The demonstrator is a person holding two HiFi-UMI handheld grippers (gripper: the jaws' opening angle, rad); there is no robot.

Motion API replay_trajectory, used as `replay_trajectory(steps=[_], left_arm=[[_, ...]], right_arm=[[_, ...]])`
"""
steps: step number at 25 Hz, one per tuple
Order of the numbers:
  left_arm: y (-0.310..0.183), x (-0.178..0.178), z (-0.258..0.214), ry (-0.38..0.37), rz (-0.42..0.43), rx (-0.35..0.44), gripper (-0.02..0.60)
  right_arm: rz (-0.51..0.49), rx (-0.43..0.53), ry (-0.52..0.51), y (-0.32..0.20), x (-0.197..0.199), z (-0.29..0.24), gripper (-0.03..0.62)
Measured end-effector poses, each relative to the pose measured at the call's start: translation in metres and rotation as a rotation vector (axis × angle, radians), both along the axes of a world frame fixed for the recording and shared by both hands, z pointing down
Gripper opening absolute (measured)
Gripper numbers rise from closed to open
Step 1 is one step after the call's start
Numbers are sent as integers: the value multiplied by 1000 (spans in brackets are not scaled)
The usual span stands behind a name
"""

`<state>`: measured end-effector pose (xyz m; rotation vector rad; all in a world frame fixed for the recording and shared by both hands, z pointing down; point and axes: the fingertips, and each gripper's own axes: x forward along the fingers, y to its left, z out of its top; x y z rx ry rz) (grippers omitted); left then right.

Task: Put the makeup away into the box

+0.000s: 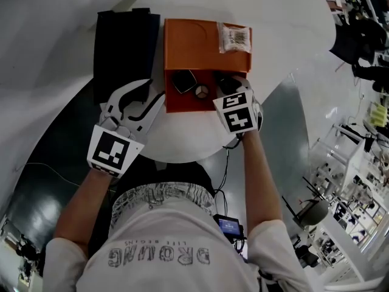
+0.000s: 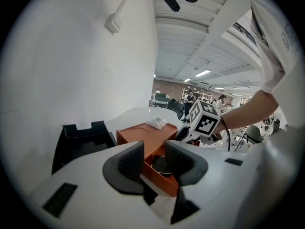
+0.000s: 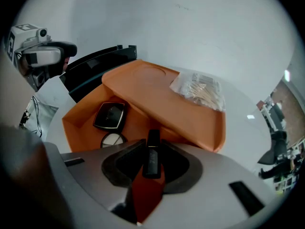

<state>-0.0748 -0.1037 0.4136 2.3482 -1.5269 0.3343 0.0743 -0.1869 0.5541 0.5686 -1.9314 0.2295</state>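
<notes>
An orange box (image 1: 182, 38) stands on the white round table (image 1: 273, 17). Its open front compartment holds a black square compact (image 1: 183, 80) and a round compact (image 1: 201, 91). My right gripper (image 1: 227, 85) points steeply down over that compartment and is shut on a slim black makeup tube (image 3: 152, 152), which hangs above the box (image 3: 143, 87) near the compacts (image 3: 110, 115). My left gripper (image 1: 149, 97) is open with nothing between its fingers, at the box's front left corner (image 2: 162, 180). The left gripper view shows the right gripper's marker cube (image 2: 206, 120) past the box.
A clear packet of cotton swabs (image 1: 234, 39) lies on the box's raised back part. A black open tray (image 1: 124, 41) sits just left of the box. The table's front edge is close to the box, with dark floor (image 1: 55, 163) below.
</notes>
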Motion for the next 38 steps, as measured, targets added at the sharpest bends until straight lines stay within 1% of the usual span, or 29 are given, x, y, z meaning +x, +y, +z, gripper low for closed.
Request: replay_trajectory(steps=[15, 21, 30, 34, 38], left_arm=[[4, -6, 2, 17, -7, 8, 149], [3, -7, -3, 1, -5, 7, 149], [2, -12, -5, -2, -5, 14, 147], [4, -11, -6, 8, -3, 17, 147], [3, -12, -8, 0, 1, 22, 149]], right_arm=[[-47, -50, 151, 5, 3, 19, 107], [-71, -64, 190, 5, 1, 21, 109], [-65, -75, 200, 5, 1, 23, 110], [-55, -67, 192, 5, 1, 23, 112], [-43, -69, 176, 6, 1, 23, 123]])
